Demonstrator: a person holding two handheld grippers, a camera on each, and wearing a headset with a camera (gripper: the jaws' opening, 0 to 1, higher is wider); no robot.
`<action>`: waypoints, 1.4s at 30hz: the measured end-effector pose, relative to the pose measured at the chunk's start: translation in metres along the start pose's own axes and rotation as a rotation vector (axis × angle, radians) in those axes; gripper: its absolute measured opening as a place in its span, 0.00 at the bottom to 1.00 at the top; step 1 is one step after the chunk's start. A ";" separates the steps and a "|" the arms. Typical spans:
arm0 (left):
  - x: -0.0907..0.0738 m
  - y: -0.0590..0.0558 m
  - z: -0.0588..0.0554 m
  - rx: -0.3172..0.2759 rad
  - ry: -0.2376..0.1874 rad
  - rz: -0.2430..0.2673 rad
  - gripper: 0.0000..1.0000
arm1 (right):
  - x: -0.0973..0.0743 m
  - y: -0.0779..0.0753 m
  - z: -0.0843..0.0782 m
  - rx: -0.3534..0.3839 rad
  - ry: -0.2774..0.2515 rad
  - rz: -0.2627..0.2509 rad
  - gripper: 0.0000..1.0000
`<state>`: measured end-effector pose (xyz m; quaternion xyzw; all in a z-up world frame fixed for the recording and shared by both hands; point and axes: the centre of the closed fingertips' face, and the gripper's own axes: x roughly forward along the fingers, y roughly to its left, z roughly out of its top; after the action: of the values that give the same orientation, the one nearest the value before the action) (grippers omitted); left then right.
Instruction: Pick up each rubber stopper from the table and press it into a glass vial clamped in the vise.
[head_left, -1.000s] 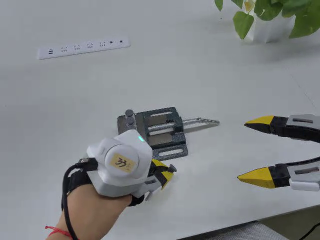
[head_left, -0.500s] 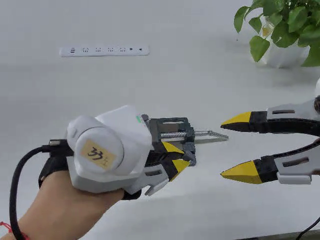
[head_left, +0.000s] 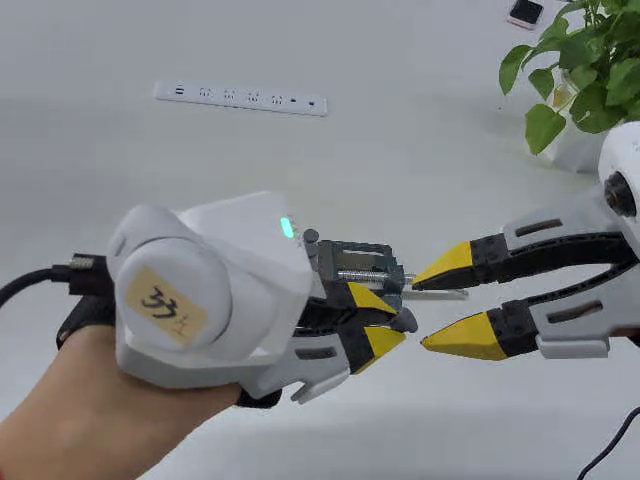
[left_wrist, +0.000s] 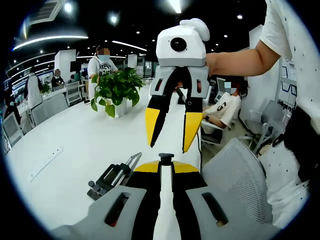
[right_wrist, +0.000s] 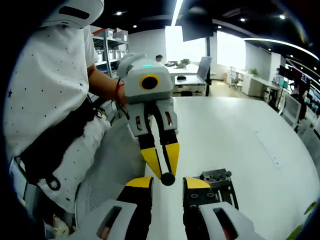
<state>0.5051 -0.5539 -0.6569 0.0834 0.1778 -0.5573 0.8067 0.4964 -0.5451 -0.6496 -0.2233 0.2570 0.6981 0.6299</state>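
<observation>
Left gripper (head_left: 396, 320) pinches a rubber stopper (right_wrist: 167, 178) toward the wide-open right gripper (head_left: 430, 313); a careful handover seems next.

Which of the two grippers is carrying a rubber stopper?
The left gripper: its yellow tips pinch a dark rubber stopper. The right gripper, facing it, has its jaws apart with nothing between them.

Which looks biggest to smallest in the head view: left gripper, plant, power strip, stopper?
Left gripper, huge because it's nearest the camera.
Plant, partly cut off.
Power strip.
Stopper, between the left gripper's fingers.
</observation>
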 end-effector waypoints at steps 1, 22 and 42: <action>0.000 -0.001 0.002 0.002 -0.005 -0.004 0.04 | 0.001 0.000 0.000 -0.005 0.009 0.004 0.17; -0.002 -0.005 0.009 0.031 -0.018 -0.033 0.04 | 0.000 0.005 -0.001 -0.020 0.030 0.048 0.07; -0.005 -0.005 0.006 0.034 -0.018 -0.044 0.03 | 0.001 0.005 0.000 -0.008 0.036 0.065 0.07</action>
<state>0.4997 -0.5538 -0.6494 0.0885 0.1629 -0.5787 0.7942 0.4911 -0.5441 -0.6498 -0.2297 0.2726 0.7150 0.6014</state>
